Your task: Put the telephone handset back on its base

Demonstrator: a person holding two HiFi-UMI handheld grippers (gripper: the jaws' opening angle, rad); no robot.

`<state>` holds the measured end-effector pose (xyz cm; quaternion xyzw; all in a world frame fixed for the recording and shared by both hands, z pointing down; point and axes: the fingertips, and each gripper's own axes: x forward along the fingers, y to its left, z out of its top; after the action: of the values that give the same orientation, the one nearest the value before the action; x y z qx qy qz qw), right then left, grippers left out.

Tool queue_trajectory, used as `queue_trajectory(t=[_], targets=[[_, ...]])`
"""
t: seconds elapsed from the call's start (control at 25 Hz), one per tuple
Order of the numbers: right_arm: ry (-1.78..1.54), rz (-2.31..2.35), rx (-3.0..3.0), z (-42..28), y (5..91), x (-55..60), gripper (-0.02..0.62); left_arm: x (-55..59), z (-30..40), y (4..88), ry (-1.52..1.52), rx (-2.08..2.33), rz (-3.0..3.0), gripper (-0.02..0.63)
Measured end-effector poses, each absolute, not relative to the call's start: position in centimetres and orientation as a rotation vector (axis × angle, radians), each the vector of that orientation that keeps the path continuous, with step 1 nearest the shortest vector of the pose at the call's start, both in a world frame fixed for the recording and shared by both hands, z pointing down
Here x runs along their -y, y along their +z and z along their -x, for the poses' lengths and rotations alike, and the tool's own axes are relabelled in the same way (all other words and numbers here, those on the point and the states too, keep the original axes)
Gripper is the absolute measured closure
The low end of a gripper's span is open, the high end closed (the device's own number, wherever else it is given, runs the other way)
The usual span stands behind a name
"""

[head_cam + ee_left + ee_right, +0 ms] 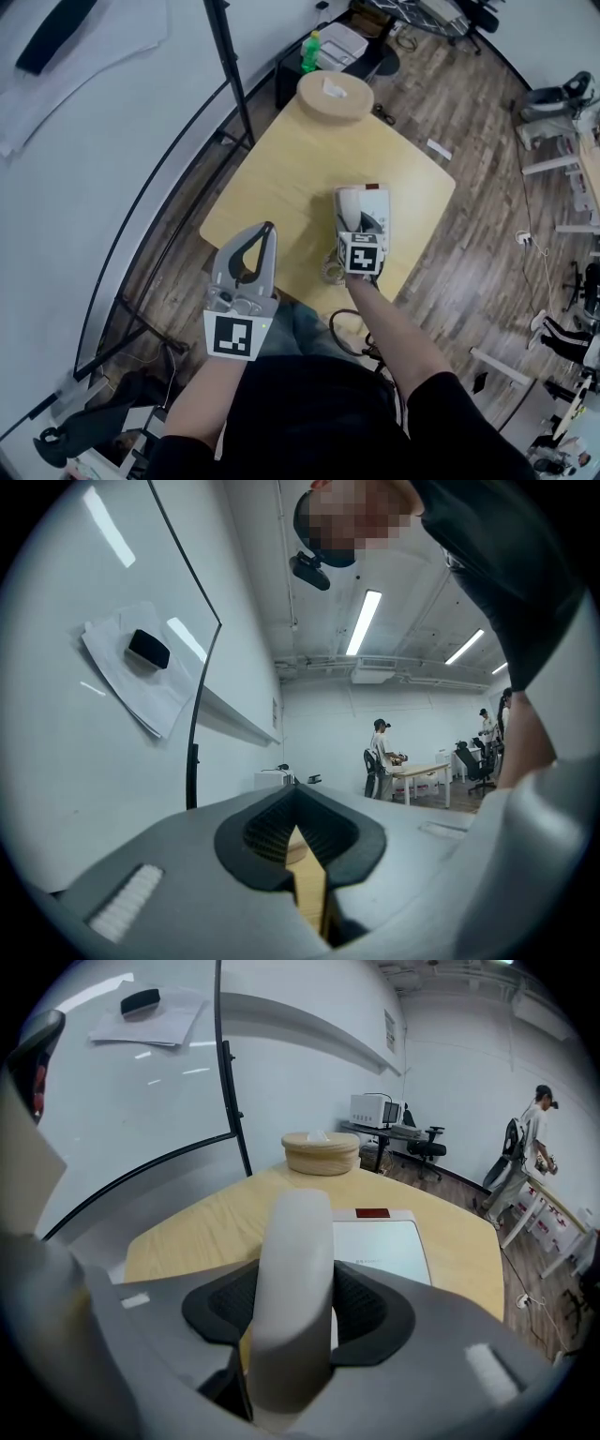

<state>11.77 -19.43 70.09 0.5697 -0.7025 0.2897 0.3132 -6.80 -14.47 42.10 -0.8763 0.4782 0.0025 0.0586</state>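
Observation:
The white telephone base [373, 208] lies on the wooden table [281, 169] near its front right part; in the right gripper view the telephone base [384, 1246] shows a red patch at its far end. My right gripper [359, 228] is shut on the white handset [292, 1288], which stands up between the jaws just above the base's left side. The handset [348, 208] reaches forward from the jaws. My left gripper [265, 231] hovers over the table's near left edge, shut with nothing in it; in its own view the left gripper [302, 841] has its pads together.
A round wooden tissue box [335, 96] stands at the table's far end. A coiled cord [332, 272] hangs at the front edge. A whiteboard [84, 103] with a black stand pole [230, 66] lies to the left. A green bottle [310, 52] sits beyond.

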Motion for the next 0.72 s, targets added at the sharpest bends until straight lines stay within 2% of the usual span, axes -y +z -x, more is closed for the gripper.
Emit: queue_trajectory(t=[0.72], targets=[[0.785,-1.513,1.806,-11.2,71.4,20.0,0.360,14.3,7.9,42.7,0.006,-1.464,2.660,0.606]])
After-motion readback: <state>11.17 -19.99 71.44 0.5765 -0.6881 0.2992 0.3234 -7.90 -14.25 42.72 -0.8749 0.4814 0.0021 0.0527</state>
